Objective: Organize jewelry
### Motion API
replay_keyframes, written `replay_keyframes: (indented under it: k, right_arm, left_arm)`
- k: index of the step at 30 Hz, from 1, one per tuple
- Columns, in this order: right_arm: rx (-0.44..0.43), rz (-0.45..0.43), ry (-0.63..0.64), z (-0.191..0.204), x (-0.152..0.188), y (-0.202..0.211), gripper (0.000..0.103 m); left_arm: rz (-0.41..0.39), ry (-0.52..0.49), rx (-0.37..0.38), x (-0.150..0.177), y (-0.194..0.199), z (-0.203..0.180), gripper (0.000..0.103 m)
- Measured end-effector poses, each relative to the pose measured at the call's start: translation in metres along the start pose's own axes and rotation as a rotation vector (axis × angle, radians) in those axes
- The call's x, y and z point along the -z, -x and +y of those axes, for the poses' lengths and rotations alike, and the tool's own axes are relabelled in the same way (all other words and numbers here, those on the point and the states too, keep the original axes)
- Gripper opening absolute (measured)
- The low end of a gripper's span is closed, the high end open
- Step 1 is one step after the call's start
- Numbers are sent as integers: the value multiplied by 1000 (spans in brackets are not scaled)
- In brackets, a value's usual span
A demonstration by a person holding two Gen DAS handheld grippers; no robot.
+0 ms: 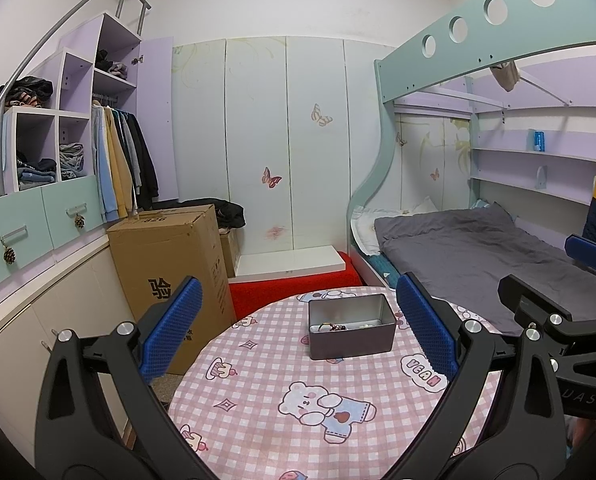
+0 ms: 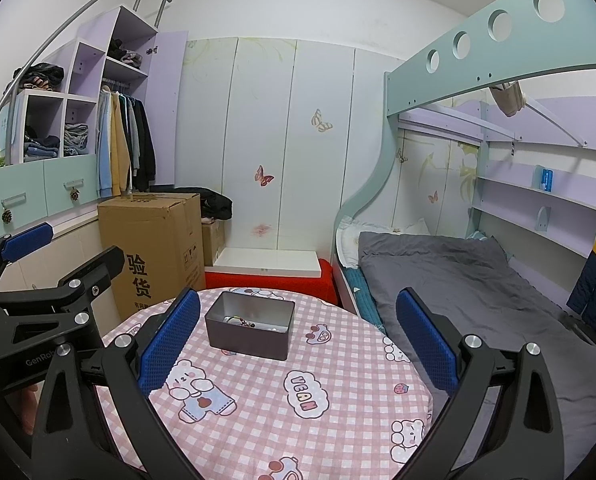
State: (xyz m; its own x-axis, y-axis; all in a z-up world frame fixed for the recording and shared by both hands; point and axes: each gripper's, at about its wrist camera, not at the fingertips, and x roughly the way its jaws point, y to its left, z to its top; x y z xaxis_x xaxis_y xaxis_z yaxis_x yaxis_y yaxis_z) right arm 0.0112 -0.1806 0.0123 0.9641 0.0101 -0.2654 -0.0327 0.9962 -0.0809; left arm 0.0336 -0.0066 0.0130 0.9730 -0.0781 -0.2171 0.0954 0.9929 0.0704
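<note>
Left wrist view
- Left gripper (image 1: pixel 298 330): black frame with blue textured pads, spread wide apart, nothing between them; it hangs above the near part of the table.
- Round table with pink checked cartoon-bear cloth (image 1: pixel 266 408): directly below and ahead of the fingers.
- Dark grey rectangular metal tin with a shiny inside (image 1: pixel 351 328): upright on the cloth, ahead of the gripper and nearer its right-hand pad, clear of both pads.
- Jewelry in the tin (image 1: pixel 331 326): a small tangle of beads and a ring-like piece on the tin's floor; details too small to tell.
- Right gripper (image 1: pixel 549 276): off to the right, partly out of frame, black arms and one blue pad showing.
- Brown cardboard box with black printed characters (image 1: pixel 170 256): on the floor beyond the left pad.
- Bed with grey blanket (image 1: pixel 477 256): beyond the right pad.

Right wrist view
- Right gripper (image 2: pixel 298 338): pads set wide apart, holding nothing, above the cloth.
- Tin (image 2: pixel 250 326): ahead, close to the left-hand pad, not touching it.
- Jewelry (image 2: pixel 244 322): lying inside the tin.
- Left gripper (image 2: pixel 62 242): off to the left, fingers apart and empty.
- Cardboard box (image 2: pixel 150 248): behind the left gripper.
</note>
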Motion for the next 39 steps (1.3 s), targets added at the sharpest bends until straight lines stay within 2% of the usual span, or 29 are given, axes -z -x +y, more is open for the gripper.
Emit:
replay_keyframes:
  k: [39]
  right_arm:
    - [4, 26, -10, -2, 6, -12, 95]
  left_arm:
    - [18, -3, 2, 9, -4, 12, 96]
